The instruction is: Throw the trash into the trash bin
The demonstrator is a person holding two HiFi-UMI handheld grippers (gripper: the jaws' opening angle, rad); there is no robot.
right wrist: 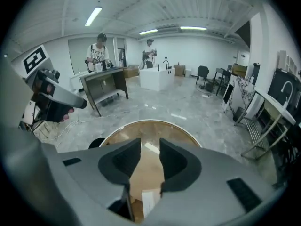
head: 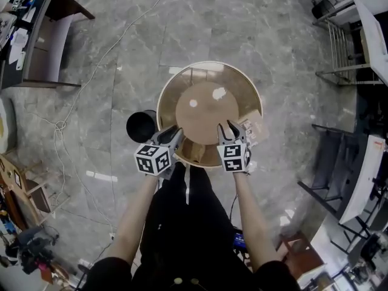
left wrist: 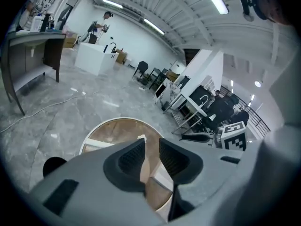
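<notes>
A: Where are we w/ this?

B: Nothing's picked up yet, so I'd call the step the reach. The bin point(head: 141, 126) is on the floor, just beside the table point(head: 209, 63) on its left. L claw point(head: 174, 132) hangs over the near rim, jaws apart, nothing betw. them. R claw point(head: 230, 129) is the same: over the near rim, jaws wide, empty.

A: How to do it well?

B: One bit per claw, I'd say. The small scrap point(head: 193, 103) lies ahead of the L claw, and the big scrap point(head: 219, 93) ahead of the R claw. Come down steep w/ the jaws straddling the bit and the tips right on the top, then close. Flat bits prob. slip out otherwise. Carry left to the bin & let go only once over its mouth. It's narrow vs the table, so easy to miss.

A: And the trash itself?

B: Two white bits, prob. paper, on the brown mid part of the table. They're near each other but apart, and well clear of the rim. The left one's tiny & roundish, the right one's larger & irregular. Too small to tell if they're crumpled or flat. There's also a pale sheet point(head: 251, 129) by the R claw at the rim. Can't tell if it's on the table or below it.
</notes>
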